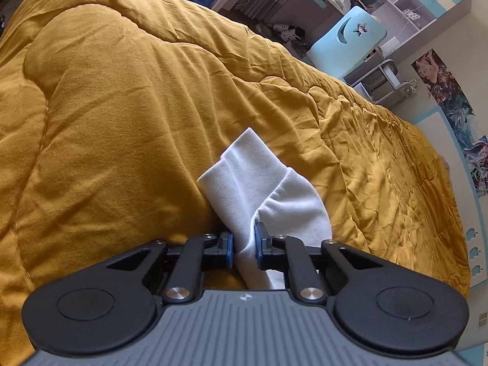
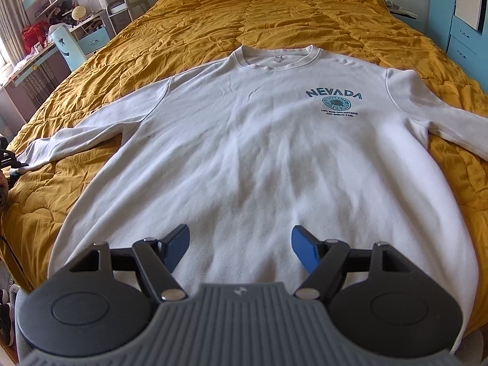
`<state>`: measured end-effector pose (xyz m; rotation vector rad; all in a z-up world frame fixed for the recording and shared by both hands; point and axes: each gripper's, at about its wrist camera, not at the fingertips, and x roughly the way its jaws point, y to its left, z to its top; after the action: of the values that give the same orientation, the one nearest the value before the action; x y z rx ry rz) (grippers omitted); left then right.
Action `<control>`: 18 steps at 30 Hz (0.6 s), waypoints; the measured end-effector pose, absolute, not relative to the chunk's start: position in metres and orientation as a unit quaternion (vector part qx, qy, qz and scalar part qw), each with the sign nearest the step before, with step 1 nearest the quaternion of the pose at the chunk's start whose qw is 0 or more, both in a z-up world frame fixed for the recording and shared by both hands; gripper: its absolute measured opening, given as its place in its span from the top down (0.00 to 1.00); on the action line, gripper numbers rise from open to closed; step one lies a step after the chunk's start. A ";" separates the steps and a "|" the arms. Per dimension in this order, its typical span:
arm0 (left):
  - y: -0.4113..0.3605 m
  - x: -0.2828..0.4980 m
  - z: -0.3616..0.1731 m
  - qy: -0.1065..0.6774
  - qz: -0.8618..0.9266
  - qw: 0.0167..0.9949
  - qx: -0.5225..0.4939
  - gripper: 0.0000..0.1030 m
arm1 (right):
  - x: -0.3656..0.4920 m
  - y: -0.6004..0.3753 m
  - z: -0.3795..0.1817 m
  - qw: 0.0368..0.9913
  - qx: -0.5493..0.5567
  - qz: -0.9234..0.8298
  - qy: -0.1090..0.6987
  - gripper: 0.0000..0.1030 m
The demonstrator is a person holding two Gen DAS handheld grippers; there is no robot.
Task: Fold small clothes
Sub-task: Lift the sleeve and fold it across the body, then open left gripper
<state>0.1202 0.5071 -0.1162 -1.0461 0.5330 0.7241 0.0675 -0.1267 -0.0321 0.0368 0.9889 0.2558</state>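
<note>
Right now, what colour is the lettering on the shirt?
Dark teal-blue lettering on the white shirt; right wrist view shows it best.

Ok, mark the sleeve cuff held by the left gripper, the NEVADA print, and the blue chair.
sleeve cuff (image 1: 244, 164), left wrist view, ribbed end.
NEVADA print (image 2: 334, 94), right wrist view, lettering on chest.
blue chair (image 1: 344, 41), left wrist view, backrest.

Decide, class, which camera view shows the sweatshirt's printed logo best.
The right wrist view: the white sweatshirt lies flat there, its NEVADA logo readable. The left wrist view shows only a sleeve cuff, no print.

One sweatshirt (image 2: 244, 152), one quilt (image 2: 274, 9), one chair (image 1: 350, 39), two claws.
</note>
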 end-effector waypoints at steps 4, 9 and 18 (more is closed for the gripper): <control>0.499 0.114 -0.104 0.224 0.340 0.785 -0.466 0.91 | 0.068 -0.133 -0.030 0.876 0.022 0.117 0.468 0.32; 0.470 0.118 -0.070 0.196 0.363 0.824 -0.387 0.92 | 0.067 -0.144 -0.027 0.882 0.031 0.112 0.457 0.32; 0.399 0.157 0.010 0.158 0.293 0.888 -0.319 0.92 | 0.069 -0.183 -0.019 0.895 0.045 0.105 0.431 0.32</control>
<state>0.1574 0.3992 0.0099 -0.6620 0.3289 0.6089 0.0687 -0.1830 -0.0191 0.0937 0.8927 0.2173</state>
